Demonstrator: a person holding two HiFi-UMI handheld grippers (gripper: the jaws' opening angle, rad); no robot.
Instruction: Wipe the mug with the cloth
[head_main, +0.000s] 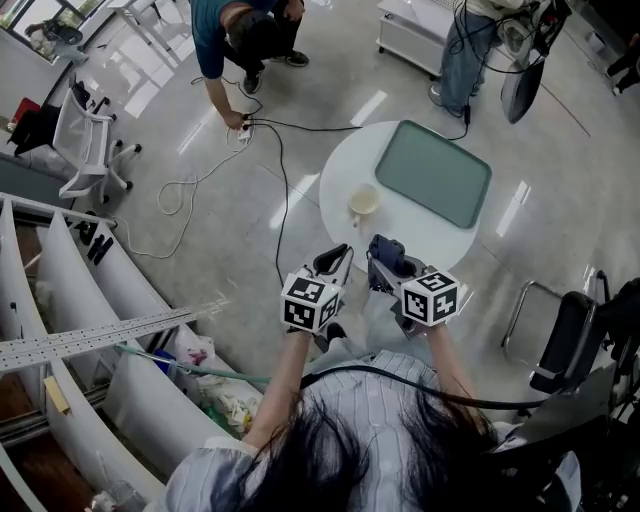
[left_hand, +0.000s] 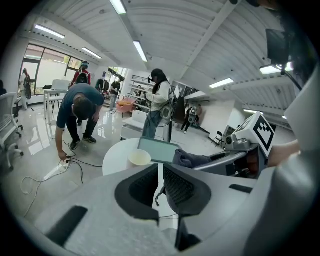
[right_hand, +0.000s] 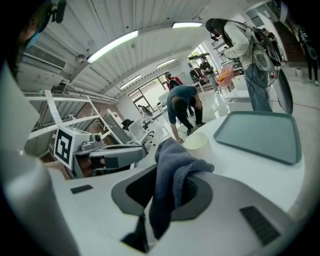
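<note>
Open lab-like office: glossy floor (head_main: 250, 215), wheeled office chair (head_main: 85, 140), trailing cables (head_main: 281, 170), ceiling strip lights (left_hand: 140, 51), round white table (head_main: 340, 180).

Long ceiling strip lights (left_hand: 140, 50) above and beyond the left gripper (left_hand: 159, 175) light the room brightly and evenly, with daylight from windows (left_hand: 44, 67) far to its left. White glare streaks the glossy floor (head_main: 330, 70) beyond both grippers in the head view. Both gripper views bow toward black corners, and the cloth (right_hand: 172, 172) in the right gripper (right_hand: 169, 192) looks soft close to the lens.
</note>
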